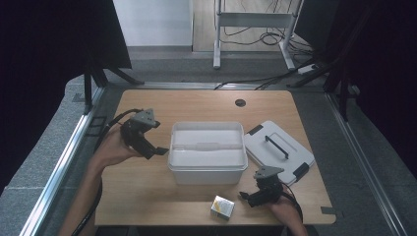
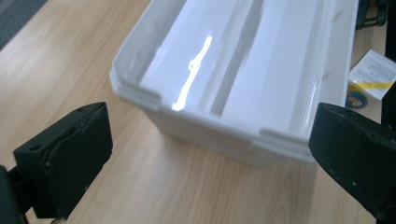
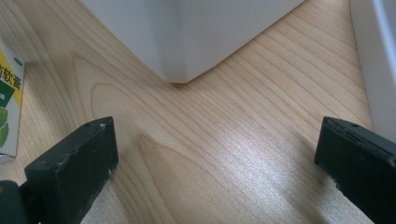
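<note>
A white plastic bin [image 1: 207, 169] stands open and empty at the middle of the wooden table. Its white lid [image 1: 278, 151] with a dark handle lies flat to its right. A small white, yellow and green box [image 1: 222, 207] sits near the front edge. My left gripper [image 1: 153, 151] hovers open just left of the bin; its view looks over the bin's near rim [image 2: 210, 121] with the small box [image 2: 371, 74] beyond. My right gripper [image 1: 246, 197] is open near the front edge, right of the small box [image 3: 9, 107], facing the bin's corner [image 3: 180, 56].
The table [image 1: 147, 194] has a round cable hole [image 1: 240, 103] at the back. Metal rails run along both sides of it. A white desk frame [image 1: 253, 22] and loose cables stand on the floor behind. Bare wood lies left of the bin and along the front.
</note>
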### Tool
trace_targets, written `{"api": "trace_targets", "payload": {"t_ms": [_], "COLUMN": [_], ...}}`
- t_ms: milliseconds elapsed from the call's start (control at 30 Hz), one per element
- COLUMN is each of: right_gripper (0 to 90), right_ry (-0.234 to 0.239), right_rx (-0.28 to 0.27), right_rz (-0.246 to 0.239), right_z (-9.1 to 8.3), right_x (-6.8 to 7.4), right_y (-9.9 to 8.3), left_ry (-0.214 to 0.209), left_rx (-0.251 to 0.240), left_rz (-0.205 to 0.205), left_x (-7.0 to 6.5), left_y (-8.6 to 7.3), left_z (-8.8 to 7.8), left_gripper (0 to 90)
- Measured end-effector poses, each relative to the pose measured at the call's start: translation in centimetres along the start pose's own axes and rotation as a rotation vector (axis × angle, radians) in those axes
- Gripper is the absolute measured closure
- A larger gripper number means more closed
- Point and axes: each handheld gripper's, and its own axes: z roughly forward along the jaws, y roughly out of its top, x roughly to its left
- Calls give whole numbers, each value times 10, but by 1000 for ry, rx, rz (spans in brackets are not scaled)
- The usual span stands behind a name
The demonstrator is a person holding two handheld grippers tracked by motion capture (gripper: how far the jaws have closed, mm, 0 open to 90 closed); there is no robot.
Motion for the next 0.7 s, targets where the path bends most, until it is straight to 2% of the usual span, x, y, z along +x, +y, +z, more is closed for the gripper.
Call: {"api": "trace_targets", "payload": {"t_ms": [33,67,100,133,167,200,233,333,400,467,500,567,700], "right_gripper": [0,0,0,0,0,0,0,0,0,0,0,0,0], "right_ry": [0,0,0,0,0,0,0,0,0,0,0,0,-1], "right_rx": [0,0,0,0,0,0,0,0,0,0,0,0,0], "right_rz": [0,0,0,0,0,0,0,0,0,0,0,0,-2], "right_z": [0,0,0,0,0,0,0,0,0,0,0,0,0], "right_x": [0,0,0,0,0,0,0,0,0,0,0,0,0], "right_y": [0,0,0,0,0,0,0,0,0,0,0,0,0], "left_ry": [-7,-7,-15,-15,-24,-24,-26,-37,-65,-71,-81,-85,-118], "left_rx": [3,3,0,0,-1,-1,8,15,11,9,10,15,42], "left_rz": [26,26,46,46,62,62,81,97,111,118,134,143,157], "left_x": [-1,-1,-2,-2,-2,-2,-3,-3,-4,-4,-5,-6,-7], "left_y": [11,11,21,21,30,30,39,47,57,60,65,67,74], "left_z": [3,3,7,7,12,12,18,26,36,40,48,52,73], "left_gripper": [14,22,29,39,49,59,61,68,126,150,170,215,337]}}
